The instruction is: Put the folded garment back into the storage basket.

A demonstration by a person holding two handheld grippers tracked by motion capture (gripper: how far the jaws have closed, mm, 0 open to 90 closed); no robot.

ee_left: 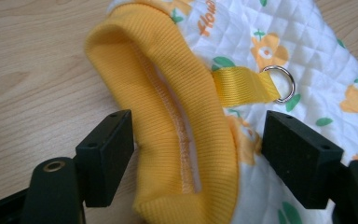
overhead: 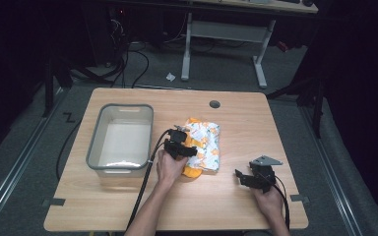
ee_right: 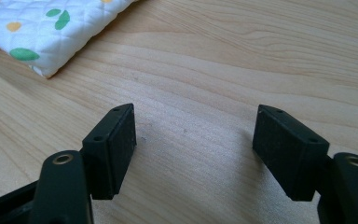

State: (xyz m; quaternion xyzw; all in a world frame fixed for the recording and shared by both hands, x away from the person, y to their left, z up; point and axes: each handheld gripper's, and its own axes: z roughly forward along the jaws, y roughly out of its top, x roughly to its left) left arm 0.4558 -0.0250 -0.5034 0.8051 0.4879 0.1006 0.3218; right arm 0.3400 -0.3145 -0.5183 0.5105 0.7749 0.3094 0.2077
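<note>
Wooden table (overhead: 236, 196) bears a quilted garment (ee_left: 279, 42) reading "Flow"; both hand-held grippers (ee_left: 198, 140) (ee_right: 193, 149) gape.

Quilted cloth garment (ee_left: 279, 42), ribbed collar (ee_left: 168, 121); table (ee_right: 242, 56) seemingly matt wood.

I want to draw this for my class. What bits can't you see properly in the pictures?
- The quilted flowery garment: in the high view the left gripper and hand cover its near end.
- The orange writing on it: cut off by the top edge of the left gripper view.
- The grey tub: too pale and small in the high view to tell what is inside.
- The right gripper: too small there to see its jaws' gap.
</note>
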